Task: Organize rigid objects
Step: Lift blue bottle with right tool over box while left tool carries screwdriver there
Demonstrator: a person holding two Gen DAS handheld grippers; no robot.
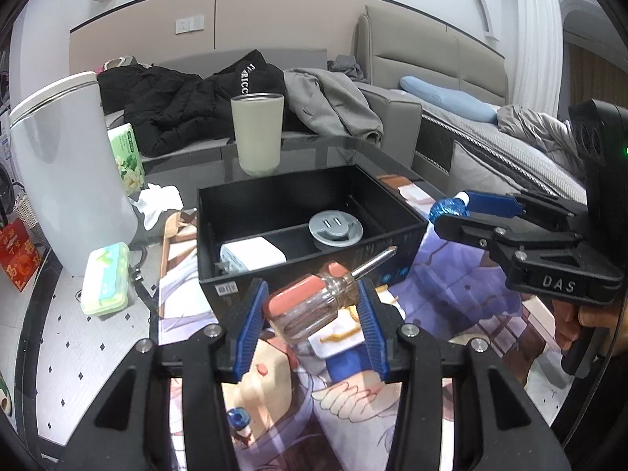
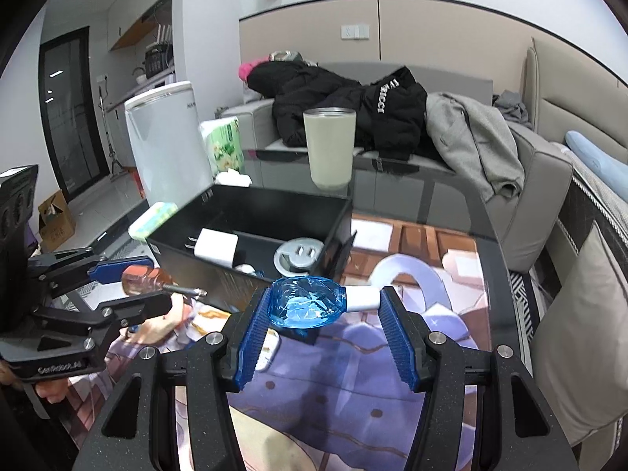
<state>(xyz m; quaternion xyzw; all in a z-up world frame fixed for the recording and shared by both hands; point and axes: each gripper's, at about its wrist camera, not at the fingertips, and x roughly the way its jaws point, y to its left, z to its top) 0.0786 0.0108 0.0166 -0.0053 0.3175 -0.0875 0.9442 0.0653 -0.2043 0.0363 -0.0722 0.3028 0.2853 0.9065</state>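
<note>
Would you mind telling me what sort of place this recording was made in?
Most likely a small studio flat, living and sleeping in one room: a grey sofa piled with coats, a bed with an upholstered headboard right beside it, and a kitchen shelf in the background.

My left fingers (image 1: pixel 369 306) pinch a stubby screwdriver (image 1: pixel 310 302), clear handle, orange cap, tip toward the black box (image 1: pixel 294 271). My right fingers (image 2: pixel 392 314) pinch a blue faceted, white-necked piece (image 2: pixel 310 306). In the box lie a white charger (image 1: pixel 255 257) and grey round plug (image 1: pixel 335 227).
</note>
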